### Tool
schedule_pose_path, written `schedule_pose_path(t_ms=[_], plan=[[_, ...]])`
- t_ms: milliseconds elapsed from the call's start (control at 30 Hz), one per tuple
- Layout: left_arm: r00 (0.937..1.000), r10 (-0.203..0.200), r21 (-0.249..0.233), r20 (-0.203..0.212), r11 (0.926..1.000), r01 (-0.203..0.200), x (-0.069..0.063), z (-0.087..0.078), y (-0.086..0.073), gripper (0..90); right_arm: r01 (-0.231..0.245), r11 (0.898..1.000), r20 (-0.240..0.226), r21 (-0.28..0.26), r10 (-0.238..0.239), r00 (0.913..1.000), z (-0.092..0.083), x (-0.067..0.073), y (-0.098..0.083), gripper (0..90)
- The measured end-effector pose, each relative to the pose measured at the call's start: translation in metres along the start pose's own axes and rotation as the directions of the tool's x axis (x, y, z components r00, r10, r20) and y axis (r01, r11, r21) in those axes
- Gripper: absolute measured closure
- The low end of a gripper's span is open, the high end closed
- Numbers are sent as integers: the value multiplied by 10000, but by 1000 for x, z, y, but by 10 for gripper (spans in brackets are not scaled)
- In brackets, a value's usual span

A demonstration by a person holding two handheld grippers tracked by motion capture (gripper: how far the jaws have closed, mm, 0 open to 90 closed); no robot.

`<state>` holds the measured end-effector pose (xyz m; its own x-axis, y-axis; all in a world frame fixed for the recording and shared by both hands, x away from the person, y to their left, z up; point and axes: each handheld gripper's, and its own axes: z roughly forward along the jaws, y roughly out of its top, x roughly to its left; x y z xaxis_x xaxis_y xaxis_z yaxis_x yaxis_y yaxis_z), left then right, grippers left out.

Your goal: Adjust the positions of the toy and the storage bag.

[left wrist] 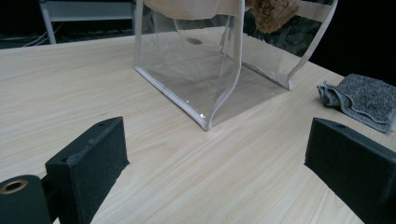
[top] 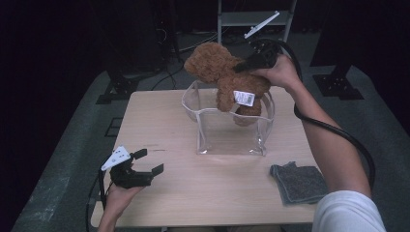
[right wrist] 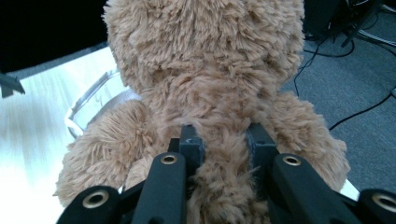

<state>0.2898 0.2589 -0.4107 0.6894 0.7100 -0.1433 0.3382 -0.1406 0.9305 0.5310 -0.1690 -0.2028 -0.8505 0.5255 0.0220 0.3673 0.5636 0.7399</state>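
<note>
A: Item one, brown teddy bear [top: 223, 72]: where is it held?
B: It is clamped at the back by the right gripper [right wrist: 225, 140], above the open clear bag [top: 227, 130], legs dipped inside.
A: Left gripper [top: 147, 162]?
B: Jaws are spread wide, nothing gripped, low over the wooden table [top: 193, 188]. A grey cloth [top: 299, 182] is logged near the bag.

Teddy bear [top: 227, 72] over bag [top: 227, 130]; cloth [top: 299, 182] right of bag.

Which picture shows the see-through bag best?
The high view: the clear bag stands whole on the table, with the teddy bear held over its open top. The left gripper view shows its lower part close up. The right gripper view shows a bit of rim beside the bear.
</note>
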Motion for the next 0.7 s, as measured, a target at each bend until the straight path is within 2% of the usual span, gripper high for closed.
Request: schedule_pose_path(t_ms=[200,400,467,567,700], plan=[[10000,-5,-29,-7,10000,5,0,1,0,45,-470,9986,284,-261,478,9985,-4,-5,-6,735],[10000,21,33,51,10000,-21,-2,2,0,45,-778,9955,812,-534,820,9933,-10,-9,-7,735],[10000,11,26,50,10000,-11,-2,2,0,45,-631,9966,1051,-533,684,9921,-9,-7,-7,735],[9999,45,55,92,10000,-46,-2,2,0,45,-459,9980,1152,-433,506,9921,-7,-2,-7,734],[9999,26,32,107,10000,-27,-4,2,-1,45,320,9994,1272,-103,-304,9914,-1,12,-10,734]])
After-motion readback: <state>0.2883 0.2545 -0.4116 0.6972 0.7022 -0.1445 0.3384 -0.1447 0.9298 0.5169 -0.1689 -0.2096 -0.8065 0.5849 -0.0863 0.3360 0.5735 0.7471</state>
